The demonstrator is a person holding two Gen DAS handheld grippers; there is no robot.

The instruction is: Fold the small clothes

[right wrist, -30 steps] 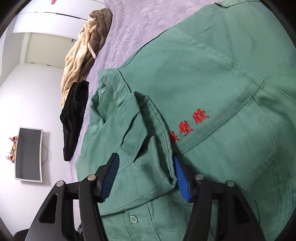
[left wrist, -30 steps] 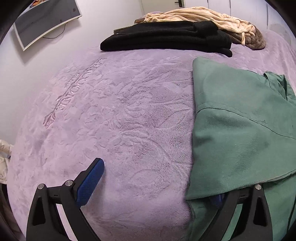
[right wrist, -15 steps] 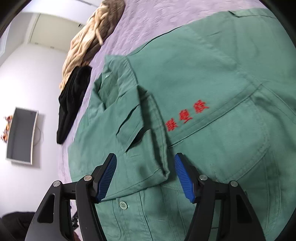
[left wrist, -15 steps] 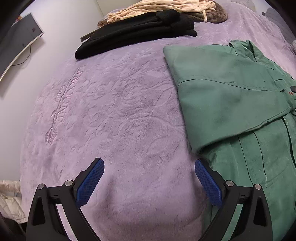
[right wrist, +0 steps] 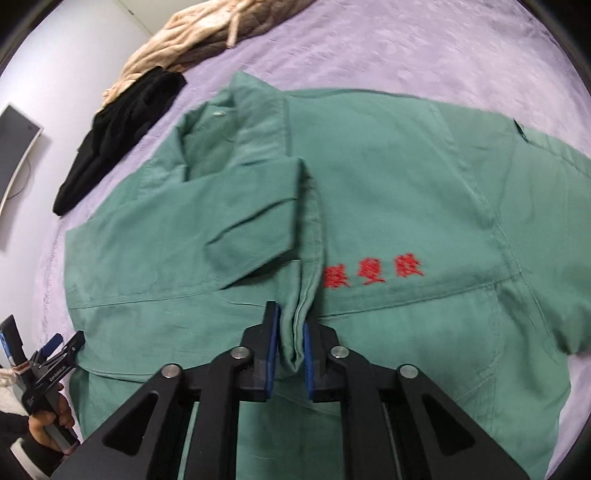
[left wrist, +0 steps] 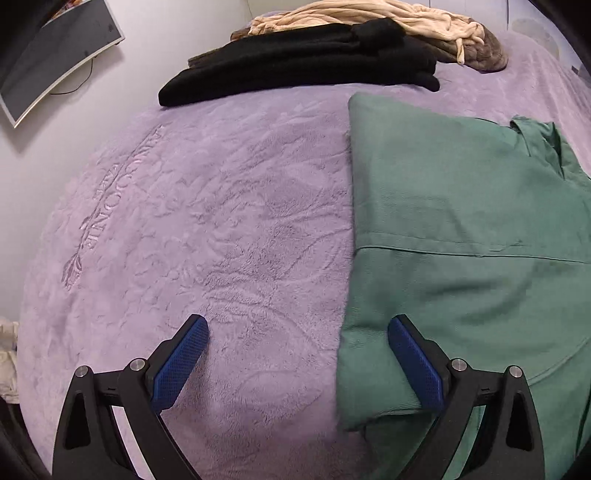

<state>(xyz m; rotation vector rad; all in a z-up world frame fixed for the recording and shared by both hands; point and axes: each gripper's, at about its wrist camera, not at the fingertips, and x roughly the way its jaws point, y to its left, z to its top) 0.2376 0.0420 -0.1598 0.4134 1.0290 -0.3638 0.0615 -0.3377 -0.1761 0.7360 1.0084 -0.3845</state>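
Closing on the green shirt's (right wrist: 388, 206) front edge, right gripper (right wrist: 290, 345) pinches it; left gripper (left wrist: 295, 363) gapes empty; folding barely begun.

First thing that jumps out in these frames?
The green shirt spread on the purple blanket, red embroidered characters on its chest. The right gripper is closing on a pinched ridge of its front. Behind, a folded black garment and a beige heap.
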